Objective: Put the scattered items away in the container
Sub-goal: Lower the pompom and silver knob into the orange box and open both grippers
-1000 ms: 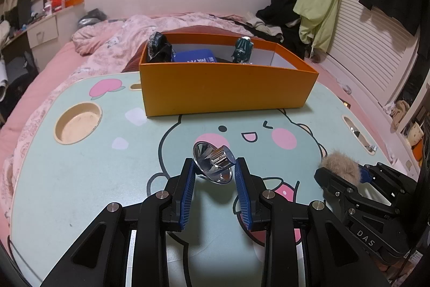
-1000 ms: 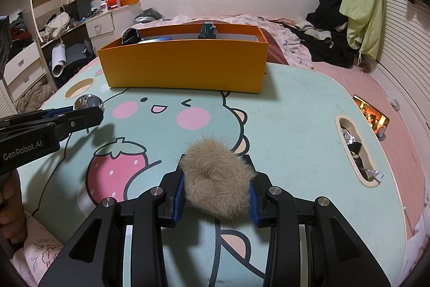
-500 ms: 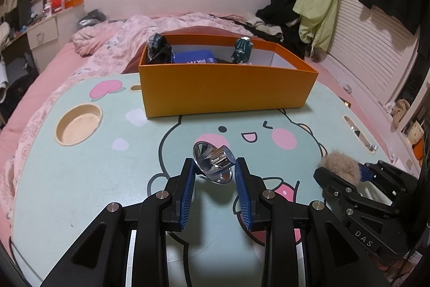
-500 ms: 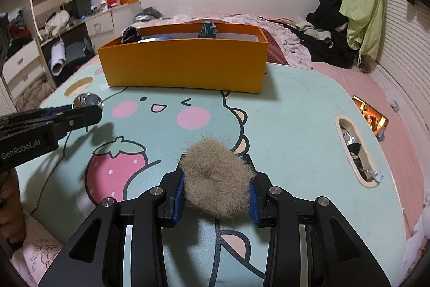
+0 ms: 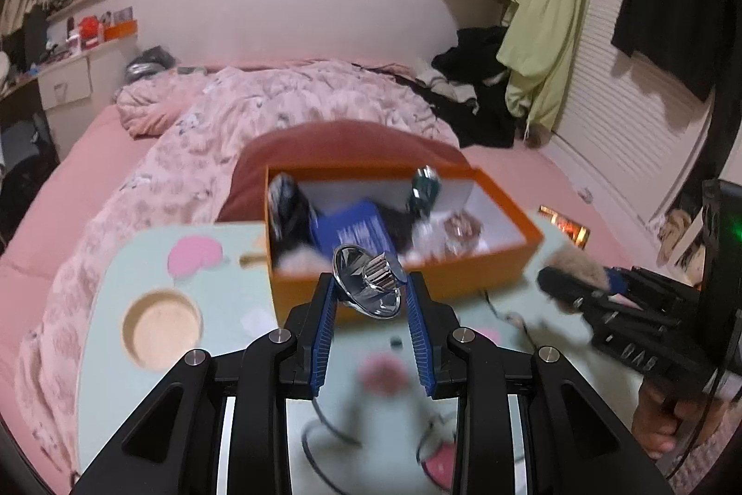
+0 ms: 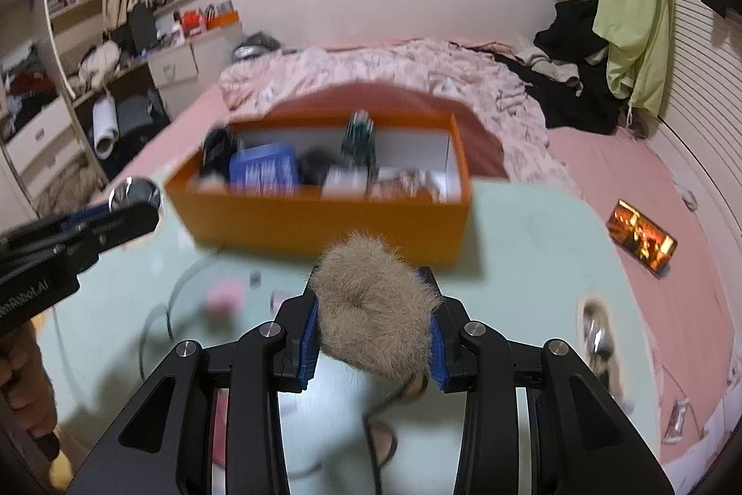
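Both loads hang just short of the orange rectangular cardboard box, which lies straight ahead.
Left hand-held gripper clamps a shiny metal funnel-shaped piece; right hand-held gripper clamps a tan fluffy fur scrunchie; the box's long axis runs crosswise, each equally near.

2 grippers – 1 orange box, 1 silver funnel, 1 fur pompom – 1 table.

1. Our left gripper hangs tilted downward, short of the orange box, jaws clamped on a shiny metal piece.
2. Our right gripper, beside it before the box, pinches a furry puff.
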Demonstrator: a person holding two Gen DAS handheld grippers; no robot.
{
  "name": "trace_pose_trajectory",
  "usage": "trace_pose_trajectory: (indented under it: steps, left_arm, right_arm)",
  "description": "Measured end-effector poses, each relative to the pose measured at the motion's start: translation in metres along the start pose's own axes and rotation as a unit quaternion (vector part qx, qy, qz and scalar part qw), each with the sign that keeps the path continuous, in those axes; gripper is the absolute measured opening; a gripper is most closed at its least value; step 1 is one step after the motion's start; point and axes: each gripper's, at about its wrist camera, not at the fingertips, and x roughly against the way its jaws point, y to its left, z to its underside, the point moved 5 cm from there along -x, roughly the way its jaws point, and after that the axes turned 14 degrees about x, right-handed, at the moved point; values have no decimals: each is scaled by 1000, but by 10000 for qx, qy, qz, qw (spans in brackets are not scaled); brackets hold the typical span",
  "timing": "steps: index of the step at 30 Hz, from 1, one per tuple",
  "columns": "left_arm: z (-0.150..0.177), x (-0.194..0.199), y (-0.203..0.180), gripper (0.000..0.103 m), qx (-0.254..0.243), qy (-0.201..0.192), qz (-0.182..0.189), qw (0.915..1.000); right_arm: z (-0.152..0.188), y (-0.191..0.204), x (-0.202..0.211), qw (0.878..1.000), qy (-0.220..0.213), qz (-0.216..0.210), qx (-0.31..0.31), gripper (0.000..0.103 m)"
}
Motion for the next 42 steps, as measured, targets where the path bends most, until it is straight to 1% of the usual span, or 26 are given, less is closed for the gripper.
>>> trace_pose_trajectory:
  steps: [3,6,8,11,16,18,20,21,22,23,24,26,28,30,34,35,39,42]
  left_arm:
    - [-20,-17,0,29,38,96,29,9999]
    - [-29,-37,-5,29,-10,240,54,9997]
    - [-31,-52,-6,29,7,384,57,9992]
    - [-34,-70,-7,29,45,516,83,9986]
    - [-37,-83,-8,29,-100,540,-26,9985]
    - [-39,-88,-8,29,-107,583,-37,9982]
    - [-42,-94,-7,29,-76,626,-40,9980]
    - [-44,-96,-7,38,-41,624,-37,9980]
    - [-46,-97,-7,50,8,599,-52,9982]
    - [-48,-96,-6,75,52,545,-68,9985]
    - [-49,-94,-4,85,110,443,-89,9989]
    - [-50,-88,-3,86,194,407,-27,9990]
    - [-49,-83,-3,86,224,473,-25,9986]
    - [-46,-76,-5,86,169,434,-71,9989]
    - [-41,-56,-10,90,-30,116,-183,9998]
    - [-40,-52,-9,91,7,52,-262,9996]
    - [-33,-40,-5,91,72,-22,-328,9994]
    - [-25,-37,0,92,148,13,-341,9993]
  right_arm:
    - [-23,-17,-5,9996,-18,-187,-231,38]
    - [-40,-24,-17,9997,133,98,-152,38]
    - [-48,-24,-26,9997,207,29,-141,38]
    - [-58,-21,-42,9992,340,-147,-151,38]
    - [-67,-15,-60,9985,484,-200,-132,38]
    - [-68,-13,-65,9984,489,-243,-109,38]
    - [-69,-12,-69,9984,530,-198,-60,40]
    - [-70,-12,-71,9983,572,-124,-55,41]
    - [-70,-13,-73,9982,598,-63,-68,44]
    - [-71,-15,-75,9979,638,30,-88,49]
    - [-72,-17,-76,9976,663,153,-104,53]
    - [-73,-21,-73,9969,641,441,-108,67]
    - [-73,-24,-68,9964,597,596,-63,75]
    - [-72,-25,-64,9964,606,590,-72,75]
    - [-64,-24,-60,9958,735,511,-193,75]
    - [-63,-24,-59,9958,746,487,-221,75]
    - [-58,-21,-54,9961,735,373,-319,75]
    - [-55,-17,-49,9963,725,296,-353,75]
